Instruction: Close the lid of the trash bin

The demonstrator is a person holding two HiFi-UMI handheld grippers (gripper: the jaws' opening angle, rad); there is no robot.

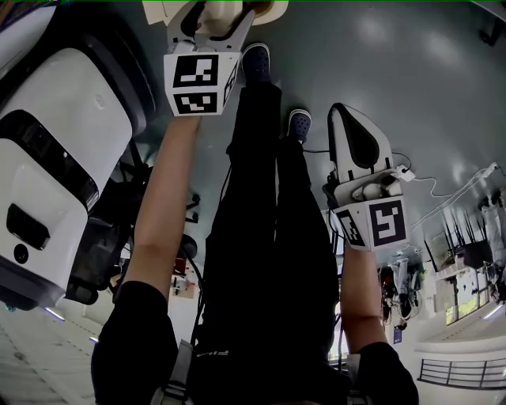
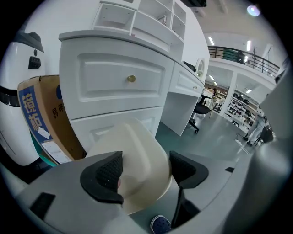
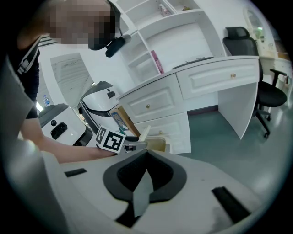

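White drawered desk (image 2: pixel 119 84) and open shelves (image 3: pixel 167 39), black office chair (image 3: pixel 270 93), on a glossy grey-green floor (image 3: pixel 229 151)

Grey-green floor (image 3: pixel 219 146) carries: white desk (image 3: pixel 215 82), black office chair (image 3: pixel 268 98), cream trash bin (image 3: pixel 158 145) close to the drawers (image 3: pixel 153 107), cardboard box (image 2: pixel 48 121) standing beside them.

trash bin (image 1: pixel 269 9) cropped at top, shoe (image 2: pixel 161 225) half-hidden

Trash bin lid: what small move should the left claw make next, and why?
Probably push the left claw down onto the cream lid so it swings shut. The claw is open, the lid sits between its jaws unclamped, and the right gripper view shows it standing up over the open bin.
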